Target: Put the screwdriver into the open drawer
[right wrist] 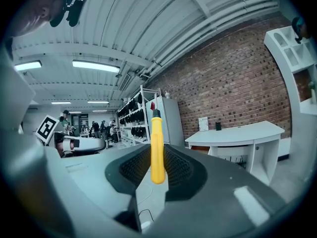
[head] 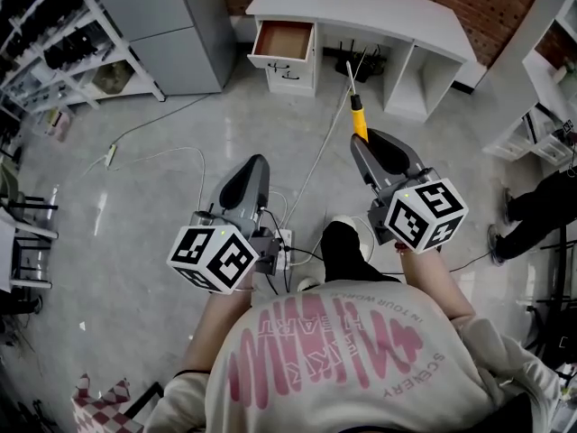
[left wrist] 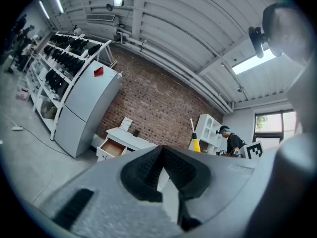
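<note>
The left gripper (head: 254, 168) is on the left, carrying nothing, and its jaws seem to meet at the tips, though the angle is awkward. Ahead, the open drawer (head: 281, 61) juts from the white desk (head: 379, 3), well apart from both tools. On the right, the right gripper (head: 374, 147) is clamped on the yellow handle of the screwdriver (head: 358, 115), with the shaft pointing toward the desk. It looks light and rigid. The smooth handle could pivot, so a mid-handle hold seems best.

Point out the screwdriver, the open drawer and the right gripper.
screwdriver (head: 359, 118): head view, on its yellow handle.
open drawer (head: 283, 40): head view, on its bare wooden bottom.
right gripper (head: 368, 140): head view, midway between its fingertips, which clamp the handle.
</note>
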Action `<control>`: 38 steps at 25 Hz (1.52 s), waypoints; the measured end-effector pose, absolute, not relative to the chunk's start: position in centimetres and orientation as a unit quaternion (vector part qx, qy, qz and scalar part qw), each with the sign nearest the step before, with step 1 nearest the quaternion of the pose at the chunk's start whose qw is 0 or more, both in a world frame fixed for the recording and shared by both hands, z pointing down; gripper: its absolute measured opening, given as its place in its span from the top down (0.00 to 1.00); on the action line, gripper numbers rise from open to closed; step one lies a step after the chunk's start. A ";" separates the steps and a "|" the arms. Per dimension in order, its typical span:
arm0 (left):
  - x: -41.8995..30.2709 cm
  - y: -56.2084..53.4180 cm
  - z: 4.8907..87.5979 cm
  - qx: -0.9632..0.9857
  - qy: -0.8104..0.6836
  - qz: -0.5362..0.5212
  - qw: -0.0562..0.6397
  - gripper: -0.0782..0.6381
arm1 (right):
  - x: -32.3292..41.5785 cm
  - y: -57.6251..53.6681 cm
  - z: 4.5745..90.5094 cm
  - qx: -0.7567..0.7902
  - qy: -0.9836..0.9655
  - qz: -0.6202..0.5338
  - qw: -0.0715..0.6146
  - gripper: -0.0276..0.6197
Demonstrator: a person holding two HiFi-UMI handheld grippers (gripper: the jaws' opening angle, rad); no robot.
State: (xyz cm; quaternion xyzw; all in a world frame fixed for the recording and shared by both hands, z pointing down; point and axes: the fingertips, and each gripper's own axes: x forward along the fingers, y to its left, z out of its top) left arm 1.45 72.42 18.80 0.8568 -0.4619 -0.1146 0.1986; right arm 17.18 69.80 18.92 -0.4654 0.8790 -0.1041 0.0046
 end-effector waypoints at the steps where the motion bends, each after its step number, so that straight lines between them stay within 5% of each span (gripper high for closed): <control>1: 1.6 72.1 18.8 0.859 -0.455 -0.122 0.203 0.89 | 17.1 69.4 19.1 -0.465 0.879 -0.106 0.004 0.81; 38: 13.5 39.9 18.8 0.825 -0.527 -0.114 0.170 0.89 | 25.9 35.4 19.5 -0.363 0.921 -0.138 0.018 0.81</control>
